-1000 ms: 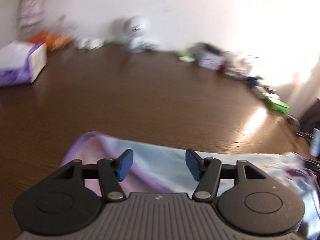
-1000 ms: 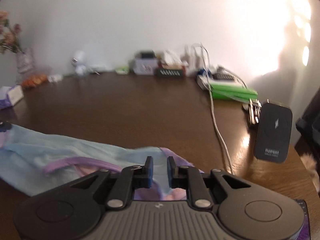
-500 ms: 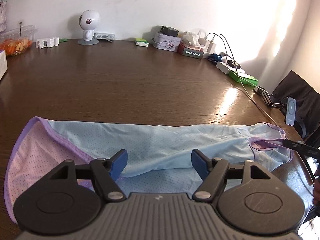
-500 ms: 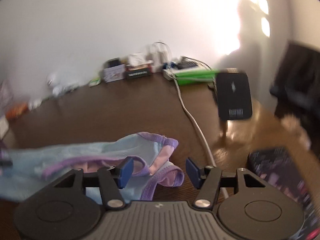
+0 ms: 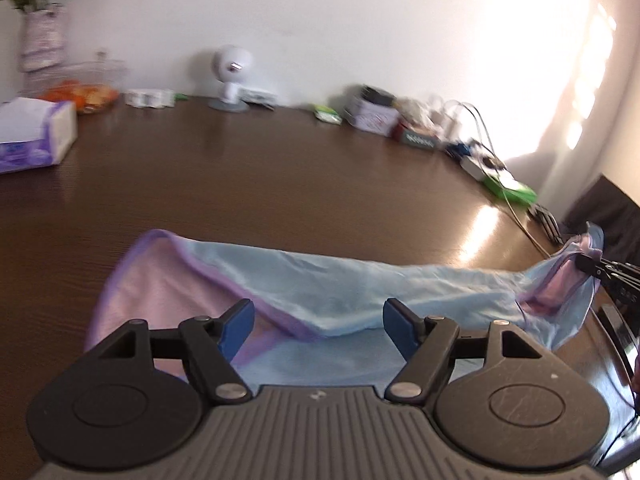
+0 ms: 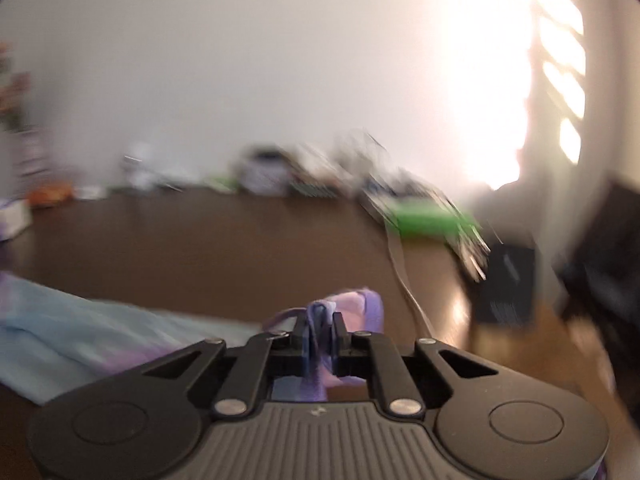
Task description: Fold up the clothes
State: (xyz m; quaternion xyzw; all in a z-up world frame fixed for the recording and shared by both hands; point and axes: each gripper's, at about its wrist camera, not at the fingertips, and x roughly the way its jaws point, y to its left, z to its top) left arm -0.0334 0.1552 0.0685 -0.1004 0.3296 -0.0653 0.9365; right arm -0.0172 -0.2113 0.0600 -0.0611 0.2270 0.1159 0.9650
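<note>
Through my left wrist camera, my left gripper [image 5: 318,326] is spread wide over the garment [image 5: 332,284], a thin light-blue mesh with purple trim stretched across the dark wood table [image 5: 280,176]. Only the blurry right wrist view shows my right gripper [image 6: 319,330] pinching the garment's bunched purple end.

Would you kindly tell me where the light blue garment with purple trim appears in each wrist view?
Left wrist view: the light blue garment with purple trim stretches across the lower middle, its far right end pinched by the right gripper.
Right wrist view: it fills the lower left, bunched between the right gripper's fingers.
Shared landmark: the green flat object.
</note>
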